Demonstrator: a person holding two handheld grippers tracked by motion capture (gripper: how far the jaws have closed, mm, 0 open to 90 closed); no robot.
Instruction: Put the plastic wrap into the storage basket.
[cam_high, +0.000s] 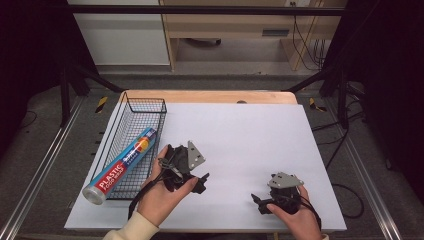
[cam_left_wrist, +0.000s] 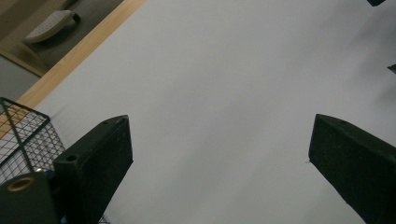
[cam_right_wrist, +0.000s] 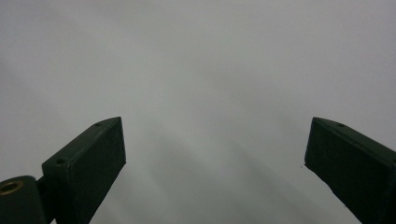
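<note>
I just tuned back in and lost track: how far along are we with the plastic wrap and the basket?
Looks done: the plastic wrap box lies in the wire basket, its near end poking over the rim. In hand: nothing; the left gripper and right gripper are open over the white table. Left: nothing else visible to move.

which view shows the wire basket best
The high view: the whole basket shows at the table's left edge, with the wrap box lying across it and sticking out over the near rim. The left gripper view catches just a corner of its mesh beside the left jaw. The right gripper view looks at bare table.
</note>
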